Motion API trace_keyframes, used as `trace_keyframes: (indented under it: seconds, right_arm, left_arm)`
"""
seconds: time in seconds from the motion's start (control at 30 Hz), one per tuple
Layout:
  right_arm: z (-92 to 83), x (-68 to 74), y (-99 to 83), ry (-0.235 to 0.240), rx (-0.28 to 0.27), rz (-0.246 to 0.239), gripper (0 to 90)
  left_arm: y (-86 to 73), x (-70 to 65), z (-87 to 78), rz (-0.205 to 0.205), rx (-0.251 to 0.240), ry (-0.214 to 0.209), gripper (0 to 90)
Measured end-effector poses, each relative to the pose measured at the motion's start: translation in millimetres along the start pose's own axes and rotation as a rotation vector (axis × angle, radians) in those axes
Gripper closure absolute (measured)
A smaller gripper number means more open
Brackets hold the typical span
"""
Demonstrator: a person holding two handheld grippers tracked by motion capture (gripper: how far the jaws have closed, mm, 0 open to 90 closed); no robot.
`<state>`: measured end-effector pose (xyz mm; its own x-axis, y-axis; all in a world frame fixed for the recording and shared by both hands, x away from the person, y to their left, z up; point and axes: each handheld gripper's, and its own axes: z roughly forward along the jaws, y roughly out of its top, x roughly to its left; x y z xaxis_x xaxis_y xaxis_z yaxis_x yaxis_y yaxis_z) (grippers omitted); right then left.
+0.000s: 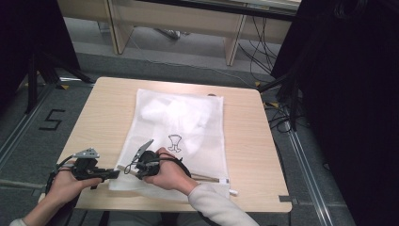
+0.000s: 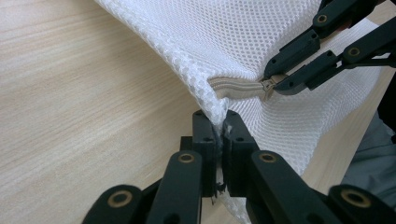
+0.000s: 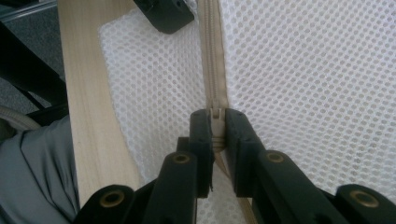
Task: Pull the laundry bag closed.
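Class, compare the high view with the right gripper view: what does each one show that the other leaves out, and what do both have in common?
High view: the whole white mesh bag flat on the table, a black drawing on it, the person's hands, the left gripper at the bag's near left corner, and the floor beyond.

Right gripper view: close up, the right gripper shut on the zipper pull of the beige zipper, and the mesh holes.

Both: the mesh bag, the wooden table, the right gripper at the zipper.
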<state>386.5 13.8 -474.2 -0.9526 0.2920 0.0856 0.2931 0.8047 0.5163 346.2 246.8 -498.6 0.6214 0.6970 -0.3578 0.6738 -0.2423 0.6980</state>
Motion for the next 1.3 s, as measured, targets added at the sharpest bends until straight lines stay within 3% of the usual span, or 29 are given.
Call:
trace_keyframes:
  seconds: [1.3]
  right_arm:
    - [-9.1, -5.2, -8.5, 0.003, 0.024, 0.02, 82.7]
  left_arm:
    - [0.1, -0.1, 0.4, -0.002, -0.003, 0.008, 85.1]
